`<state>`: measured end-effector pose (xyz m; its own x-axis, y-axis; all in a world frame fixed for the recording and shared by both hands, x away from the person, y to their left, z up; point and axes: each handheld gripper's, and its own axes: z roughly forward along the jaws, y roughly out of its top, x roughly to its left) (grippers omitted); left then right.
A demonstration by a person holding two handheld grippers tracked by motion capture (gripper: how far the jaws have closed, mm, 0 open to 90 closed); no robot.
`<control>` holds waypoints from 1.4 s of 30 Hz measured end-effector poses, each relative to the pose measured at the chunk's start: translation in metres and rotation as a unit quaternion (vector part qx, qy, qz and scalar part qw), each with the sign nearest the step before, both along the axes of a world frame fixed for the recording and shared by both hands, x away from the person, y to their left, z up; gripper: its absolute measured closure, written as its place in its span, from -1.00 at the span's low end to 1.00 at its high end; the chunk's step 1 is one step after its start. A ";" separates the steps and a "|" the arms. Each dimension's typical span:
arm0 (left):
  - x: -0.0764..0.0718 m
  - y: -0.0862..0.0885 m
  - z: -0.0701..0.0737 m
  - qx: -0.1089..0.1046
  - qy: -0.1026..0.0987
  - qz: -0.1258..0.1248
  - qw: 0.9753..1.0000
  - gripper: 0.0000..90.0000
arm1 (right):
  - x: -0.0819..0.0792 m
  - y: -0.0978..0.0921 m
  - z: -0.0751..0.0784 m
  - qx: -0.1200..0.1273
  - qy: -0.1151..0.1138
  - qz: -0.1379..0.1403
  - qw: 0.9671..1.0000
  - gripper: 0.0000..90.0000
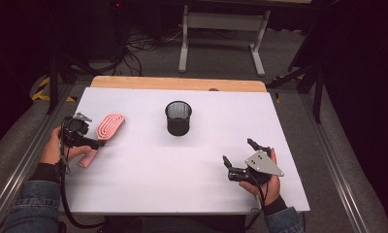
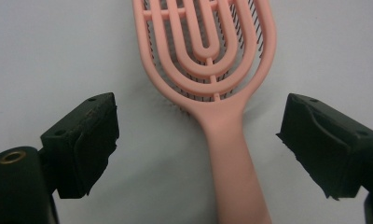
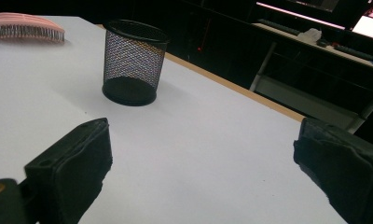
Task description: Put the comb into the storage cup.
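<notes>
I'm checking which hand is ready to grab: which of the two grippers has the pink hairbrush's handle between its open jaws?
The left gripper: the pink hairbrush handle lies between its open jaws. The right gripper is open over bare table.

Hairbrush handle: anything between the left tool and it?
Nothing visible. In the left gripper view the left tool is open, its jaws on either side of the pink hairbrush handle with bare white table in the gaps. The mesh cup stands apart, mid-table.
</notes>
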<state>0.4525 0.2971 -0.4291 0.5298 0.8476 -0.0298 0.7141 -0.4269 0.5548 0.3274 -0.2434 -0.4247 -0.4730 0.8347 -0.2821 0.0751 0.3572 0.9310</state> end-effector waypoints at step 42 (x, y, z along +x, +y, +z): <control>0.012 -0.014 -0.011 0.050 0.053 -0.010 0.997 0.54 | 0.003 0.005 -0.004 -0.013 0.011 0.009 1.000 -0.88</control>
